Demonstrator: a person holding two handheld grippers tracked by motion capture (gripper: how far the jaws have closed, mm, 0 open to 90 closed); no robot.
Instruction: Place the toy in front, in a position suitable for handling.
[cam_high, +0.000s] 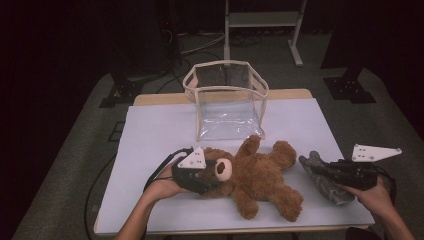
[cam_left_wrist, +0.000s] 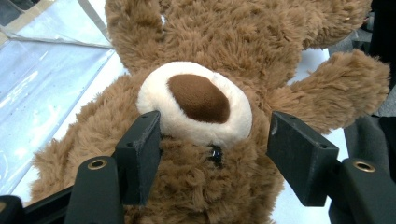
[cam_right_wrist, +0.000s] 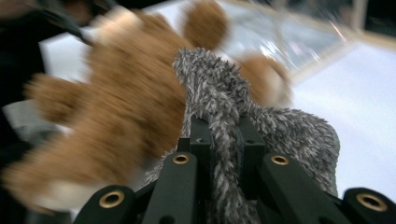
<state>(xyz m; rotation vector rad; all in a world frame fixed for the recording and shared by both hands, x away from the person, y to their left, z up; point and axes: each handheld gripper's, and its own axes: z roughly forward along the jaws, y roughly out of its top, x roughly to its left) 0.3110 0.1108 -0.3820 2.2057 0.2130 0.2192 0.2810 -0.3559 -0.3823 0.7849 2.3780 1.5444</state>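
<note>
A brown teddy bear (cam_high: 260, 177) lies on its back at the front middle of the white table (cam_high: 150, 130), head to the left. My left gripper (cam_high: 212, 175) grips its head; in the left gripper view the jaws press into the fur on either side of the bear's cream muzzle (cam_left_wrist: 201, 100). At the front right, my right gripper (cam_high: 312, 167) is shut on a grey fuzzy plush piece (cam_high: 337, 194). In the right gripper view a fold of that grey plush (cam_right_wrist: 210, 79) is pinched between the closed jaws, with the bear (cam_right_wrist: 126, 107) blurred behind it.
A clear plastic bag with cream trim (cam_high: 227, 100) stands open at the table's back middle, just beyond the bear's raised arm. A white metal frame (cam_high: 262, 20) and black stand bases (cam_high: 350, 87) sit on the floor behind the table.
</note>
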